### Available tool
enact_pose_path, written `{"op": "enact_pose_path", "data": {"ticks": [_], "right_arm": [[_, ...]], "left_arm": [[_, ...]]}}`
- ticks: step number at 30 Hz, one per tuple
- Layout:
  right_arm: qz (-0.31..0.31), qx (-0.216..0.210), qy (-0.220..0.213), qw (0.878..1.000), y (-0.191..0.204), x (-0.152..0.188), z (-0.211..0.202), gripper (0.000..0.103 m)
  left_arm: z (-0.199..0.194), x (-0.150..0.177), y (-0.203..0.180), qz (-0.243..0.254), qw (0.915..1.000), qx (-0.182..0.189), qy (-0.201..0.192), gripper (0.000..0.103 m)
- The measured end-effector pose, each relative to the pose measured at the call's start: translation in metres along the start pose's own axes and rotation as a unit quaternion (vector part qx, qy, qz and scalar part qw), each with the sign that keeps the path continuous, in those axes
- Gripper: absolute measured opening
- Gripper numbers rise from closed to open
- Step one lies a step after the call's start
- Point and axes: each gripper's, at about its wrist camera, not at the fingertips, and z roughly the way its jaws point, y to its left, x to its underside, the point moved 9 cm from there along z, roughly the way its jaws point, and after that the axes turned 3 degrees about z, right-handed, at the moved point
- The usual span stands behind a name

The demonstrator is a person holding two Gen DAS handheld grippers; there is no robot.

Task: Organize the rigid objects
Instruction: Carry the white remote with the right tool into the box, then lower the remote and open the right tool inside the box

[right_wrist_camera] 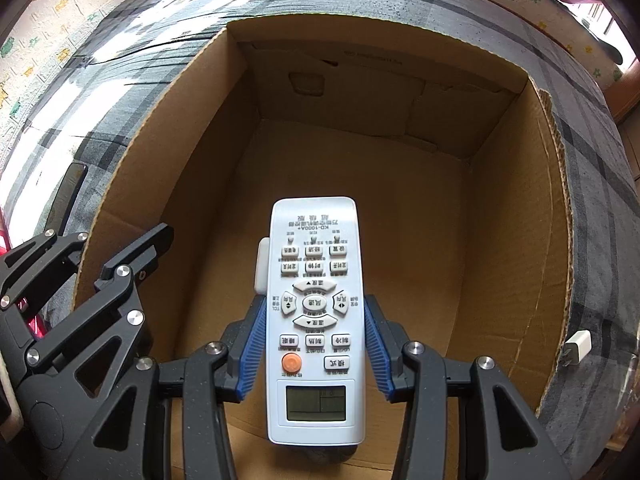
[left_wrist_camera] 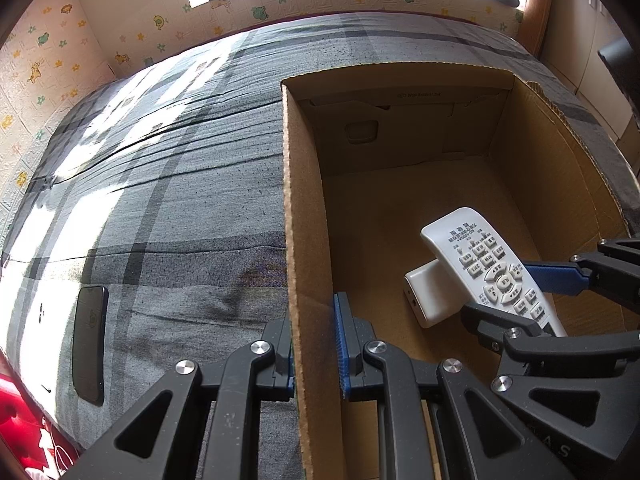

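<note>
The right gripper (right_wrist_camera: 316,340) is clamping the white remote control (right_wrist_camera: 316,312) by its long edges, blue pads pressing on both sides, and is holding it inside the open cardboard box (right_wrist_camera: 516,216), button side up. Just beneath the remote, a white power bank (left_wrist_camera: 430,294) is lying on the box floor. The left gripper (left_wrist_camera: 314,344) is pinched together on the box's left wall, one finger inside, one outside. The box is sitting on a bed with a grey plaid sheet (left_wrist_camera: 168,184). Out on the sheet left of the box, a dark smartphone (left_wrist_camera: 89,336) is lying flat. On the right, beside the box, a white charger plug (right_wrist_camera: 576,347) is resting.
</note>
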Motion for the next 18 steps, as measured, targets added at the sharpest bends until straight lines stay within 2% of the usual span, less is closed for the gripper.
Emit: {"op": "enact_pose_path", "data": {"ticks": [13,18], "right_arm": [[0.000,-0.009,-0.007,1.000,0.001,-0.005,0.001,0.050],[0.007,-0.013,-0.016,1.000,-0.004,-0.008,-0.006,0.054]], "left_arm": [[-0.001,0.000,0.000,-0.001,1.0000,0.001,0.000,0.016],[-0.001,0.000,0.001,0.000,1.0000,0.000,-0.001,0.016]]}}
